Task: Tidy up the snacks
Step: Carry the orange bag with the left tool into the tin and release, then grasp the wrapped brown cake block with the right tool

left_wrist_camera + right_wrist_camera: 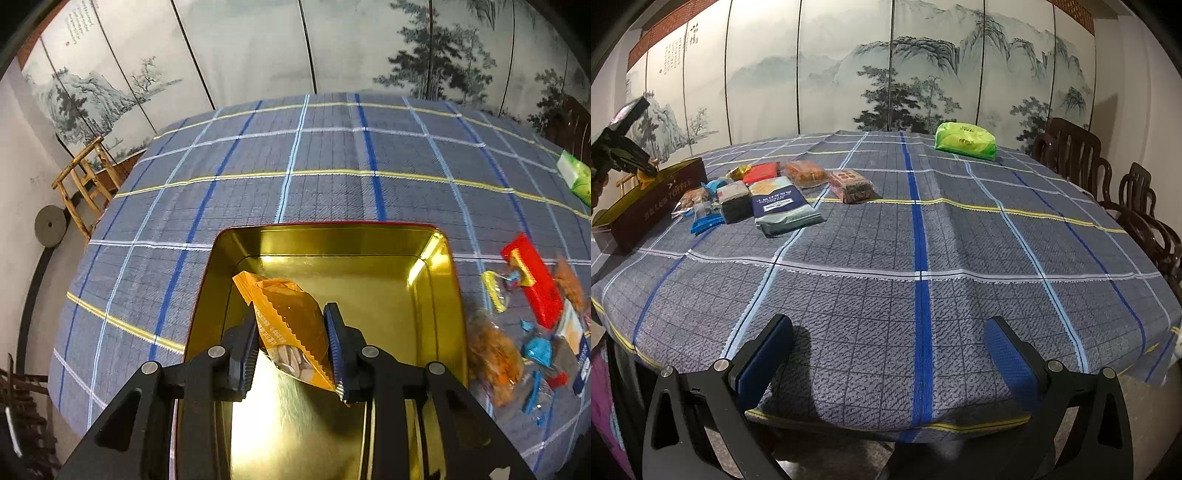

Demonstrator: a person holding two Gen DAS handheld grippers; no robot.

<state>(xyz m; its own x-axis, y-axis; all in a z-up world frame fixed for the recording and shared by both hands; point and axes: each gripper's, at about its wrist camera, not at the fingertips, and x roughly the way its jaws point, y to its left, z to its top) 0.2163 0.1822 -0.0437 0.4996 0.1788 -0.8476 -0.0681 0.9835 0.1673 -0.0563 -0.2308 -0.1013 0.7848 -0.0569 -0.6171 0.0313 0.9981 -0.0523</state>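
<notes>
Painted folding screens (849,74) with misty mountains and pines stand behind the round table, which is covered in a blue checked cloth (923,240). My left gripper (291,343) has its fingers clamped on an orange snack packet (291,317), the pads pressing its two sides, and holds it over the open gold-lined tin (369,258); the packet's far end tips down toward the tin floor, though I cannot tell whether it touches. Nothing else shows inside the tin. Just to the right of the tin lies the heap of snacks (532,321): a red packet, small blue wrapped sweets, clear bags of brown pieces. My right gripper (890,354) hangs above the near edge of the table with its fingers wide apart and nothing between them. From there I see the tin's dark side with lettering at far left, the snack heap beside it, and a green tissue pack (964,141) well apart toward the far side. Dark wooden chairs (1108,177) stand along the right
</notes>
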